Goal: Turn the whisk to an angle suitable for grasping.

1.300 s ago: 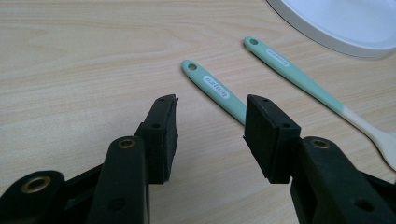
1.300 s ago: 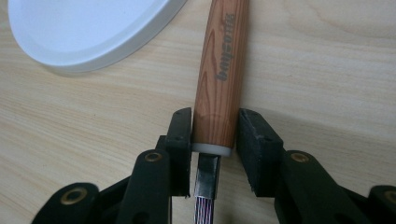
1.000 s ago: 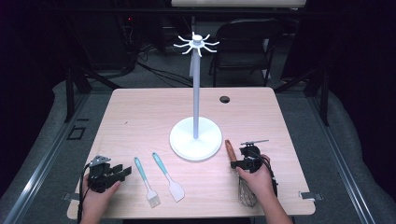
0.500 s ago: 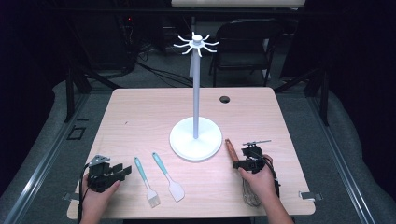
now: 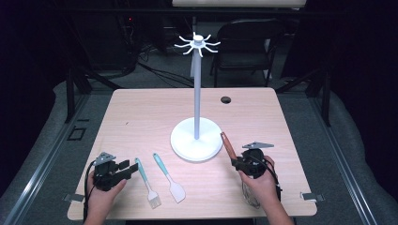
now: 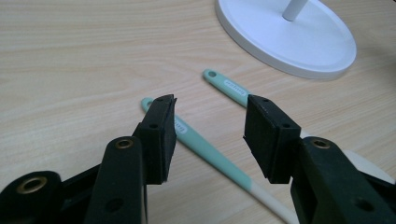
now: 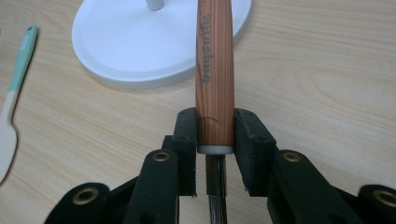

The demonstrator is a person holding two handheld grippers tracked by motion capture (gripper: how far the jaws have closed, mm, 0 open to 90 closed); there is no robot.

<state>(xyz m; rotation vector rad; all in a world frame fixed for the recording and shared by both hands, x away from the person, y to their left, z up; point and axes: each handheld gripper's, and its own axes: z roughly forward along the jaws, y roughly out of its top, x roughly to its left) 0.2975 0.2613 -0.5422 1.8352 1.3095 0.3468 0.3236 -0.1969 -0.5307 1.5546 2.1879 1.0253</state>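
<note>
The work in hand seems to be hanging kitchen utensils on the white stand point(image 5: 196, 140), which I take as landmark for all places here.

Right gripper point(image 5: 240, 163) sits just beside the stand's base, on its right-front side. Its jaws have just been closing, and the wooden handle of a whisk point(image 7: 214, 70) is between them: in the right gripper view both pads lie against the handle near its metal collar, so I judge it is gripped. The whisk's long axis runs straight out of the jaws, handle tip towards the stand's base, wire end back under the right hand point(image 5: 260, 185). So the handle already points at the stand; the hooks point(image 5: 197, 45) are at the very top of the pole, high above the gripper. I think the coming move depends on this: the whisk must go up along the pole and turn until its hanging end meets a hook. If the handle has a loop or hole, I cannot tell.

Left gripper point(image 5: 123, 168) is at the stand's left-front, well apart from the base, open w/ nothing pressed between the pads. In the left gripper view a brush w/ teal handle point(image 6: 205, 151) lies under the gap, not touched, its axis diagonal, hole end towards the stand. A teal spatula point(image 5: 168, 176) lies between brush and base, about parallel to it.

For the whisk the right hand is nearer; for brush and spatula, the left.
</note>
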